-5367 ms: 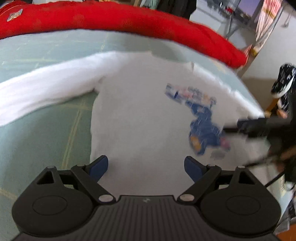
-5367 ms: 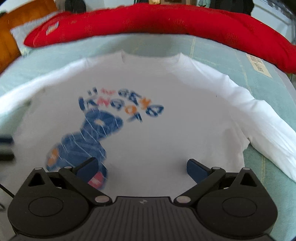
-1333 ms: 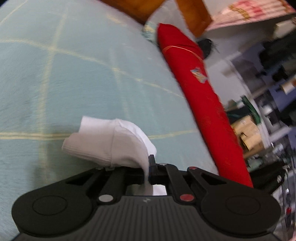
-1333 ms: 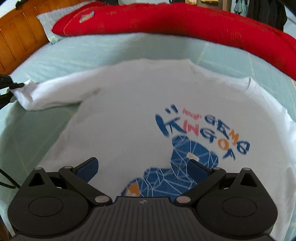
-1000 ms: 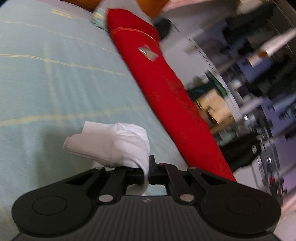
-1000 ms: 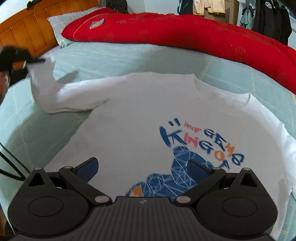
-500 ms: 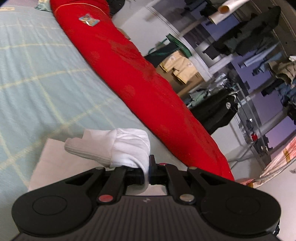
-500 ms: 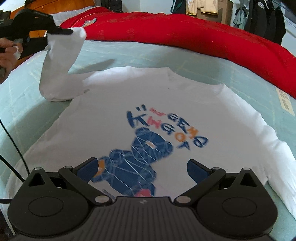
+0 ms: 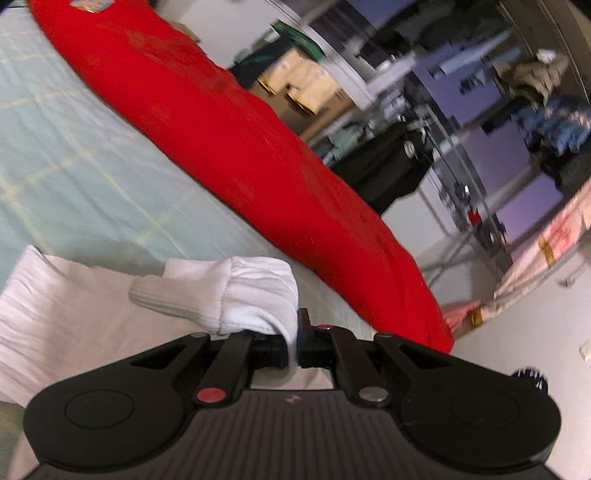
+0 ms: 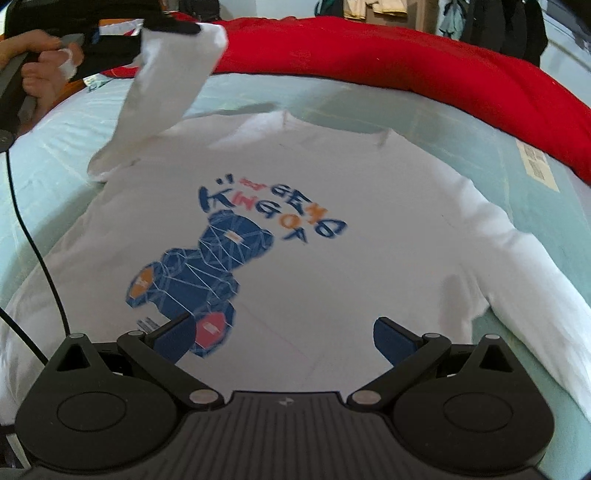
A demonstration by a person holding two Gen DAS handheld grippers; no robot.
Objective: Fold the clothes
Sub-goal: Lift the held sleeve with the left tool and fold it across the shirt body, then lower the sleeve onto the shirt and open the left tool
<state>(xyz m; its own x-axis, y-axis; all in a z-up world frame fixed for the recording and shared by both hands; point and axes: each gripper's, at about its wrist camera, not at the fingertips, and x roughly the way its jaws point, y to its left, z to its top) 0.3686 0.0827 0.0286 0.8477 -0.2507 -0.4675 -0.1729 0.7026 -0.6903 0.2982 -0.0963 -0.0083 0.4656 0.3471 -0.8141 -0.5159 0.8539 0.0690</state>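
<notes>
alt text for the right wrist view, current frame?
The open right gripper hovers over a white sweatshirt with a blue bear print, spread on a pale green bed. At upper left, the left gripper lifts one sleeve by its cuff; a red blanket lies behind.

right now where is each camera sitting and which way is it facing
Left wrist: sits on the left gripper, raised over the bed, looking along the red quilt toward room clutter; its closed fingers pinch the sleeve cuff.
Right wrist: sits on the open right gripper, low over the white sweatshirt, facing its collar.
Shared: cuff, quilt.
</notes>
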